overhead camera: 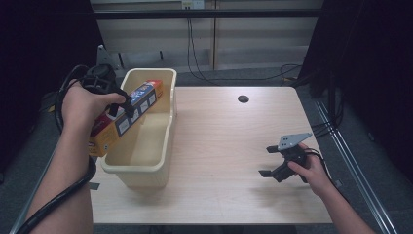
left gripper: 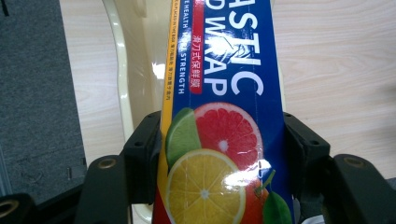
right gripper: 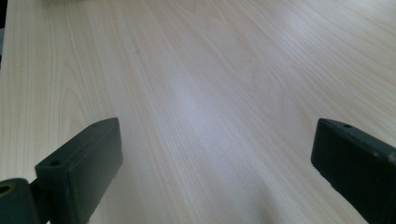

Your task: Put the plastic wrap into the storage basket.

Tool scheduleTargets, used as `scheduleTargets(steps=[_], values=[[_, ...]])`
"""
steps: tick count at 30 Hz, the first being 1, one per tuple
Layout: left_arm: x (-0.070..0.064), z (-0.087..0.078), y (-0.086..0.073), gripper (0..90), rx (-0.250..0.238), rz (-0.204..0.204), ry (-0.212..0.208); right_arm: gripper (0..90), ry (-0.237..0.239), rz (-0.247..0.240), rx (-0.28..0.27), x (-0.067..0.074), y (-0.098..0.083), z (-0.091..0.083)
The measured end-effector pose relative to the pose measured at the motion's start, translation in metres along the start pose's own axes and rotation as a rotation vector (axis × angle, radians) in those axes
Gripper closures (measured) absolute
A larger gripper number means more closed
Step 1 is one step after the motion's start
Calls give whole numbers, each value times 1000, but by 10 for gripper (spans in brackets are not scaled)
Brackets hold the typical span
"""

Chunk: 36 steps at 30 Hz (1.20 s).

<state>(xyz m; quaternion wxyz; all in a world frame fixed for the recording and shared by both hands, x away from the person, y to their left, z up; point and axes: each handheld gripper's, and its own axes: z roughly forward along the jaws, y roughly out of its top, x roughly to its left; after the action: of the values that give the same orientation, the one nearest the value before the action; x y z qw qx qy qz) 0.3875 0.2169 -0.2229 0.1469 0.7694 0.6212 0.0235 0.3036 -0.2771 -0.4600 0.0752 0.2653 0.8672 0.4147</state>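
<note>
Wrap box (left gripper: pixel 219 140) in left gripper (overhead camera: pixel 122 108) jaws, low end cropped; right gripper (overhead camera: pixel 271 161) wide, empty

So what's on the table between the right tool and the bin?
Nothing. In the high view, bare wood runs from the right tool to the cream bin. The right gripper view also shows bare tabletop ahead of its open jaws.
</note>
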Motion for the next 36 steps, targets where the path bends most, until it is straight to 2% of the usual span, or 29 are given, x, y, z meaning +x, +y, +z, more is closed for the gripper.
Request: scheduleTargets(steps=[5,12,23,31,32,36], values=[[1,11,-2,403,12,-13,2,21,-1,-1,1,0,0,-1],[2,21,-3,402,29,-12,-3,21,-4,1,-1,0,0,-2],[3,31,-7,401,39,-22,-11,21,-2,1,-1,0,0,-2],[4,41,-10,400,69,-42,-13,21,-3,-3,2,1,0,-1],[5,42,-10,400,76,-34,-10,21,-6,-5,3,1,0,-1],[5,45,-11,399,77,-42,-19,21,-1,-1,-1,0,0,-2]])
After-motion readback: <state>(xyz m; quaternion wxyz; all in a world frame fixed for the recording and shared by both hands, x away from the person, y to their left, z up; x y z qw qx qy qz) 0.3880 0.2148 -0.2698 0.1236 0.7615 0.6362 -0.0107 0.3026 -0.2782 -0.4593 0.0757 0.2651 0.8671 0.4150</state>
